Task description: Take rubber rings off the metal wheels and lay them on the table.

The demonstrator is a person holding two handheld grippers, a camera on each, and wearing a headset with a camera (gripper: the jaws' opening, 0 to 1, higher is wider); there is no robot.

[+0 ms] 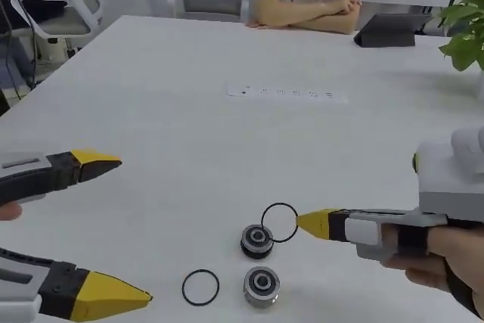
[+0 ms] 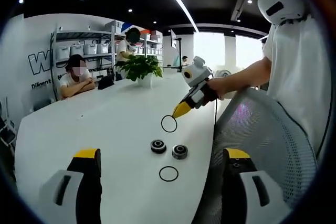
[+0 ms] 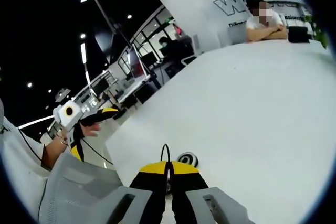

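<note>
Above the wheels (image 1: 257, 240) we pinch one ring (image 1: 280, 222) in right gripper (image 1: 301, 222) | left gripper (image 1: 132, 227) spread wide | second ring (image 1: 200, 287) flat on table (image 1: 227, 149)

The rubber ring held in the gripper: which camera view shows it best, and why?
The head view: the held ring shows as a full circle pinched by the right gripper. The left gripper view shows the whole ring too, but smaller. The right gripper view sees it edge-on, a thin line above its shut jaws.
</note>
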